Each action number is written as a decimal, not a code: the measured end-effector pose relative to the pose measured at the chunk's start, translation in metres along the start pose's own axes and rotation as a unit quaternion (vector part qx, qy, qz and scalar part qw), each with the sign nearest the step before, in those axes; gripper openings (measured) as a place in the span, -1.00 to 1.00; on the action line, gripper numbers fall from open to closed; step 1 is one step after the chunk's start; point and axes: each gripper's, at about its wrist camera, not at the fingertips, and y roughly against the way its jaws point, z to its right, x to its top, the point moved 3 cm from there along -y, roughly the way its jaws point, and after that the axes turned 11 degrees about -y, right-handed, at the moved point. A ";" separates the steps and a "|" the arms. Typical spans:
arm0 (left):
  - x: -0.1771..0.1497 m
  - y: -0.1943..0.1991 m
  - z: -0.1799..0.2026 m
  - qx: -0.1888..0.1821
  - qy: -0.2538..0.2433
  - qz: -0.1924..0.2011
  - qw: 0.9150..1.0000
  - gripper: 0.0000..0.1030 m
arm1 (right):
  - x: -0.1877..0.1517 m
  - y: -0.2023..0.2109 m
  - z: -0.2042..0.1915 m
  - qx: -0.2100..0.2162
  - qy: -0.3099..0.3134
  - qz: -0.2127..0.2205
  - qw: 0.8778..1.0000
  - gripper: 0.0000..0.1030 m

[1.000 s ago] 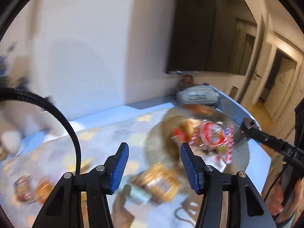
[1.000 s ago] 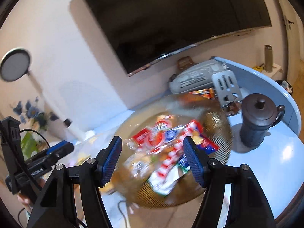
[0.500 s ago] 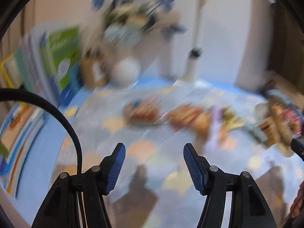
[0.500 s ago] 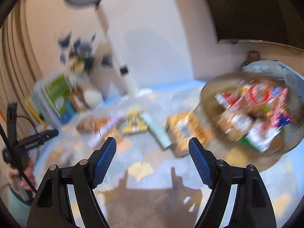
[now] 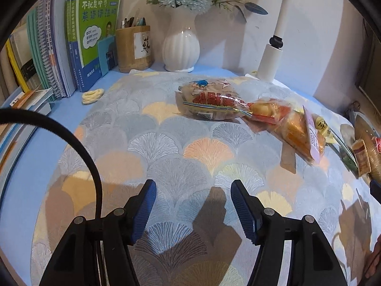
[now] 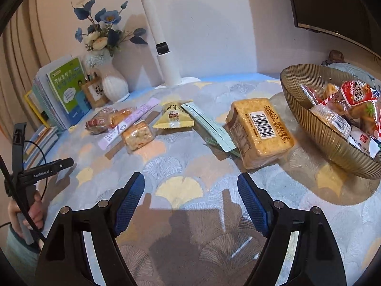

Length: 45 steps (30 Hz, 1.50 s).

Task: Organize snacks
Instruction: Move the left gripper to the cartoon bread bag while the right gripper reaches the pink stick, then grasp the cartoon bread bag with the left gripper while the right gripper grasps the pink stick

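Several snack packs lie in a row on the patterned cloth. In the right wrist view: a big cracker pack (image 6: 258, 132), a pale green sachet (image 6: 209, 126), a yellow triangular pack (image 6: 173, 116), a pink strip pack (image 6: 128, 126), a biscuit pack (image 6: 138, 134) and a red-printed bag (image 6: 102, 121). A ribbed amber bowl (image 6: 333, 145) at right holds several snacks. My right gripper (image 6: 190, 205) is open and empty, in front of the row. My left gripper (image 5: 191, 211) is open and empty, short of the red-printed bag (image 5: 210, 101) and an orange pack (image 5: 300, 133).
Books (image 5: 59, 47), a wooden pen holder (image 5: 134, 45), a white vase with flowers (image 5: 181, 45) and a white lamp post (image 5: 271, 54) stand along the back wall. A dark screen (image 6: 338, 2) hangs at upper right. The left hand-held gripper shows in the right wrist view (image 6: 42, 169).
Both grippers have swung left, away from the bowl, and now face the row of loose snacks on the cloth. Both stay open and empty.
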 end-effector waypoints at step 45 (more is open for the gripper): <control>0.114 -0.091 0.003 -0.028 -0.025 -0.012 0.999 0.32 | 0.032 -0.116 -0.133 -0.077 0.088 -0.068 0.991 -0.09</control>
